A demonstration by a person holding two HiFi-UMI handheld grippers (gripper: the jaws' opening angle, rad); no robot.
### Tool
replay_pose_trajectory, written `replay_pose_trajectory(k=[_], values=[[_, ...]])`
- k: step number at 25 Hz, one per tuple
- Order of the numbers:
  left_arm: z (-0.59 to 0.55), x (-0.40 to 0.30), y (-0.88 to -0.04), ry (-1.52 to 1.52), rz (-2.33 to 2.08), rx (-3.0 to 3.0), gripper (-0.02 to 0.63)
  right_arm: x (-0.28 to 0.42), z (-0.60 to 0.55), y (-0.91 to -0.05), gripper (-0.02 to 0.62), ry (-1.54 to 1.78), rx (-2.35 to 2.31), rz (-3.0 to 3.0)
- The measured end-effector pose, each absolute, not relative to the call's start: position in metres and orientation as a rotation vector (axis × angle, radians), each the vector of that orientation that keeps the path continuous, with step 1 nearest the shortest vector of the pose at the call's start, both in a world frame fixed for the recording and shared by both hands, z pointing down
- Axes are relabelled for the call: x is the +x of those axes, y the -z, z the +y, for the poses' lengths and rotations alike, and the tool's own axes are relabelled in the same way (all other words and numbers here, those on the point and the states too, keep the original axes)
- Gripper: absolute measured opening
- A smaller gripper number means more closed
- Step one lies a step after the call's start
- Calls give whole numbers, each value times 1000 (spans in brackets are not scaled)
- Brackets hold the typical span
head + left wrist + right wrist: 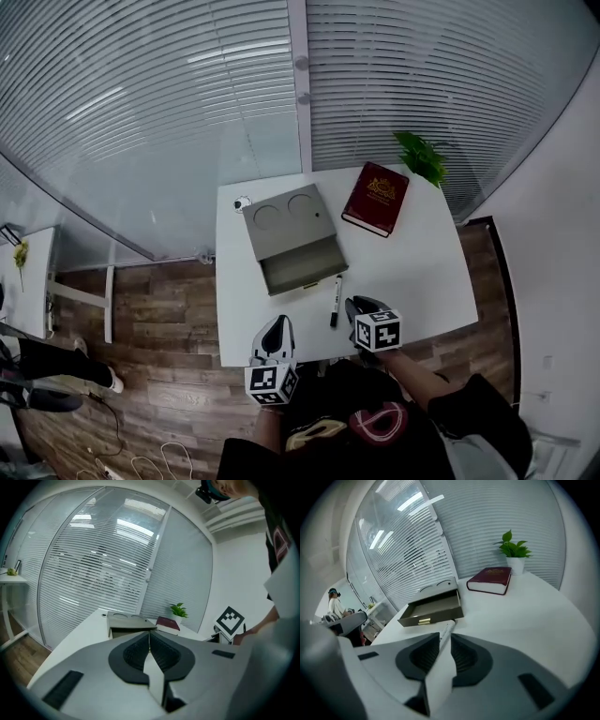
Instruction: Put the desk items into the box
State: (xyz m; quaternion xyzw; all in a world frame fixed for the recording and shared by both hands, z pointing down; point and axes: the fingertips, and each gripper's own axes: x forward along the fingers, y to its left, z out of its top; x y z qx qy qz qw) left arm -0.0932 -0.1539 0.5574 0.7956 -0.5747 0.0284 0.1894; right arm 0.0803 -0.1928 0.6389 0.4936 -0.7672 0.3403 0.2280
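Note:
A grey box (pixel 291 225) with its drawer (pixel 302 267) pulled out stands on the white table (pixel 427 272). The drawer (pixel 433 607) looks bare inside. A black and white marker pen (pixel 336 300) lies just in front of the drawer. My right gripper (pixel 356 307) hovers close to the pen's right side, and in the right gripper view the pen (pixel 449 626) shows just past the tips of my right gripper (pixel 444 638), whose jaws stand slightly apart without pressing it. My left gripper (pixel 278 330) sits at the table's near edge; in its own view my left gripper (pixel 149 638) is shut and holds nothing.
A dark red book (pixel 377 199) lies at the back right, beside a small potted plant (pixel 422 156). A small white round object (pixel 242 202) sits at the box's back left corner. Glass walls with blinds stand behind the table. Another white desk (pixel 23 291) stands far left.

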Motion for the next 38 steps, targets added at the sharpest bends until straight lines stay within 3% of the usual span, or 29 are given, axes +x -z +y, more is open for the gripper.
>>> replay_pose_trajectory(k=[11, 25, 30, 38], values=[[-167, -108, -559, -76, -1590, 2244, 20, 69, -209, -665, 169, -1161, 1421, -1978], [-174, -131, -556, -56, -1644, 2215, 20, 61, -209, -688, 158, -1102, 1447, -1820], [-174, -129, -557, -53, -1634, 2217, 20, 69, -210, -690, 79, -1030, 1495, -1758], [-171, -131, -560, -62, -1641, 2200, 20, 71, -210, -690, 72, -1014, 1490, -1763]])
